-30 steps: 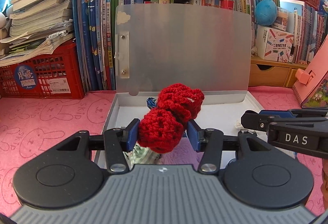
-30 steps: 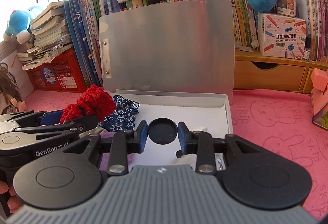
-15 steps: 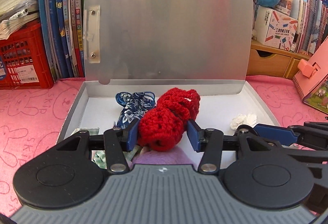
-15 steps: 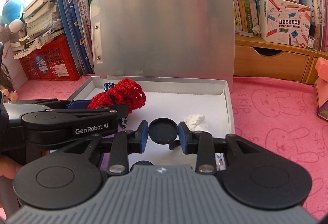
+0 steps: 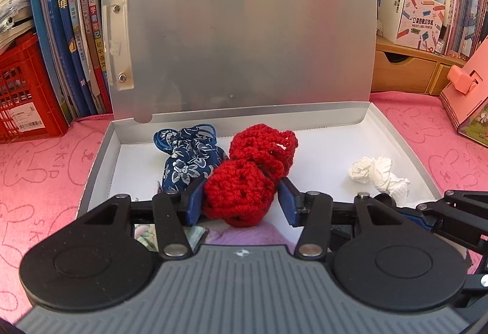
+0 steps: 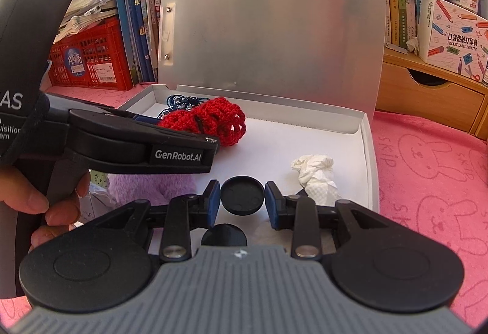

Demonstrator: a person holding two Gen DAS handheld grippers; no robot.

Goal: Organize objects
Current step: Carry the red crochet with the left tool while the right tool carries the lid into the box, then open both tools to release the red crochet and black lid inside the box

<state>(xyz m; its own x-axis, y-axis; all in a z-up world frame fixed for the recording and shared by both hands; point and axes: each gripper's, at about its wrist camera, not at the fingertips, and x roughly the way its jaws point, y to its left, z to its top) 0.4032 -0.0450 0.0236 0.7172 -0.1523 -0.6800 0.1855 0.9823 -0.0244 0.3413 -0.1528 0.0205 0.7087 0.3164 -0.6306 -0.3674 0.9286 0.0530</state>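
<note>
My left gripper (image 5: 241, 199) is shut on a red crocheted piece (image 5: 253, 175) and holds it over the open grey box (image 5: 100, 157), next to a blue floral pouch (image 5: 189, 160). The red piece also shows in the right wrist view (image 6: 213, 120), beyond the left gripper's body (image 6: 122, 144). My right gripper (image 6: 242, 202) is shut on a round black disc (image 6: 242, 195) above the box's white floor, near its front. A crumpled white tissue (image 6: 317, 172) lies in the box to the right; it also shows in the left wrist view (image 5: 378, 175).
The box lid (image 5: 241, 38) stands upright at the back. Behind it are books, a red crate (image 5: 21, 89) at left, a wooden drawer unit (image 6: 427, 96) and a pink case (image 5: 466, 96) at right. A purple fluffy thing (image 6: 146, 184) lies in the box front. A pink mat (image 6: 433, 175) covers the table.
Both grippers have moved forward and down over the box with their loads still held. The box and its contents appear nearer and larger.
</note>
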